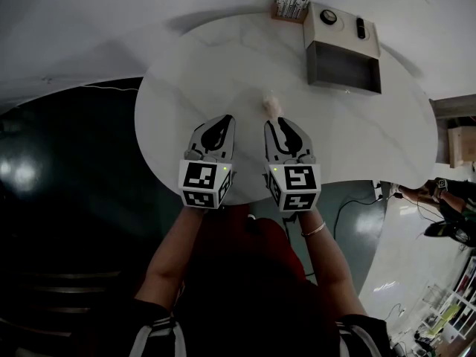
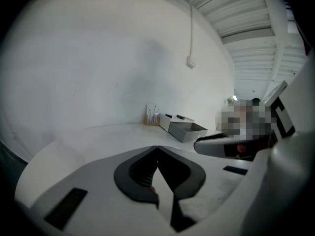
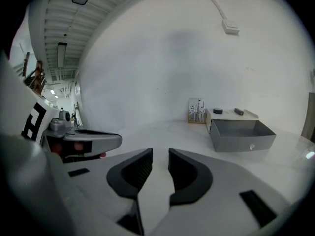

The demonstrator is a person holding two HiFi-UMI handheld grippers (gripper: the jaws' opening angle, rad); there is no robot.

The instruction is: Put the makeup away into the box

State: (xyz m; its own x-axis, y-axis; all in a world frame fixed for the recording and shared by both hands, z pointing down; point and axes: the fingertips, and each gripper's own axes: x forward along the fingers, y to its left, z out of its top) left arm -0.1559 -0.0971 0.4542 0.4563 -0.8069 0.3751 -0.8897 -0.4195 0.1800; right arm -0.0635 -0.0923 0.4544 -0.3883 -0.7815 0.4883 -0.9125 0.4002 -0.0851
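A grey box [image 1: 343, 65] with its drawer pulled out stands at the far right of the white round table [image 1: 186, 88]. On its lid lie a round compact [image 1: 328, 17] and a dark stick [image 1: 361, 27]. A small pale makeup item [image 1: 269, 103] lies on the table just ahead of my right gripper [image 1: 274, 122]. In the right gripper view that gripper [image 3: 160, 152] is open by a narrow gap with nothing in it, and the box [image 3: 241, 134] is ahead to the right. My left gripper [image 1: 227, 117] is beside it; its tips [image 2: 157, 148] meet, holding nothing that I can see.
A small printed carton [image 1: 291, 2] stands against the wall left of the box. The table's near edge runs under both grippers. Dark floor lies to the left. Another person [image 1: 446, 195] is at the right edge, beyond the table.
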